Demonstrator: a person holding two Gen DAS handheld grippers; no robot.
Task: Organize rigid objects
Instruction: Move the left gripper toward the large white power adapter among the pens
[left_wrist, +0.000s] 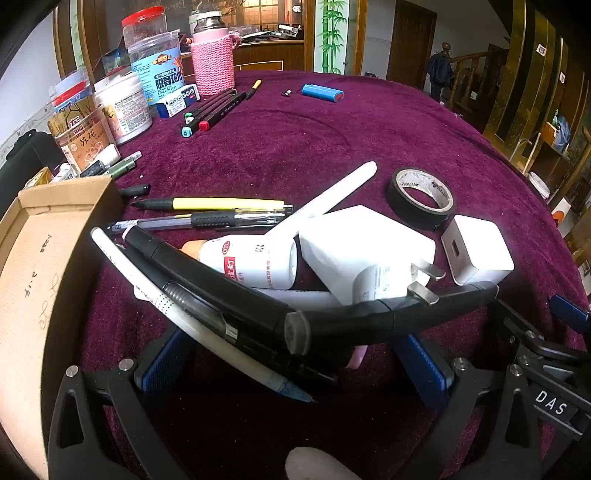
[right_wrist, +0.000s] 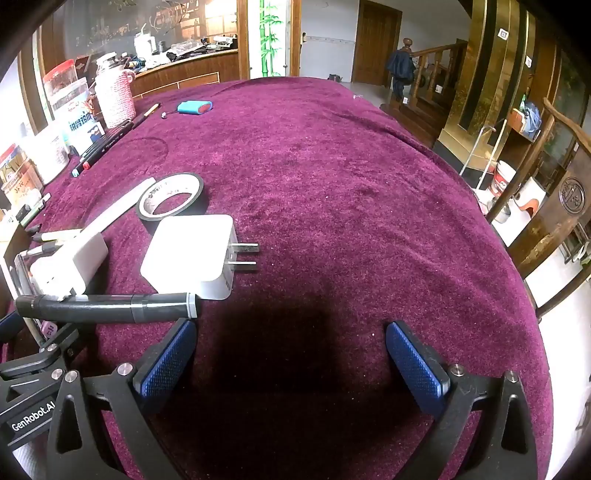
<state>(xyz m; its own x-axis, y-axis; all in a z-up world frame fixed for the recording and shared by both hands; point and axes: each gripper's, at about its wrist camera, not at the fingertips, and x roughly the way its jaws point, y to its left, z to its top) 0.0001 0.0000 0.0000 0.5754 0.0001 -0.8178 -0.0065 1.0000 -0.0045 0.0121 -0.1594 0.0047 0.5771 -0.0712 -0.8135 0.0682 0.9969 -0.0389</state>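
A heap of pens, markers, two white bottles and two white chargers lies on the purple cloth. In the left wrist view my left gripper (left_wrist: 295, 365) is open low over the heap, its blue pads either side of a black marker (left_wrist: 221, 291) and a white pen (left_wrist: 177, 314). A second black marker (left_wrist: 388, 314) lies across in front. A cardboard box (left_wrist: 40, 266) stands at the left. In the right wrist view my right gripper (right_wrist: 291, 362) is open and empty over bare cloth, with a white charger (right_wrist: 188, 254) and the black marker (right_wrist: 107, 304) ahead to the left.
A black tape roll (left_wrist: 423, 197) (right_wrist: 171, 197) lies behind the chargers. Jars, a pink knitted bottle (left_wrist: 214, 62) and more markers (left_wrist: 210, 110) crowd the far left. A blue case (left_wrist: 321, 92) lies far back. Chairs stand by the table's right edge.
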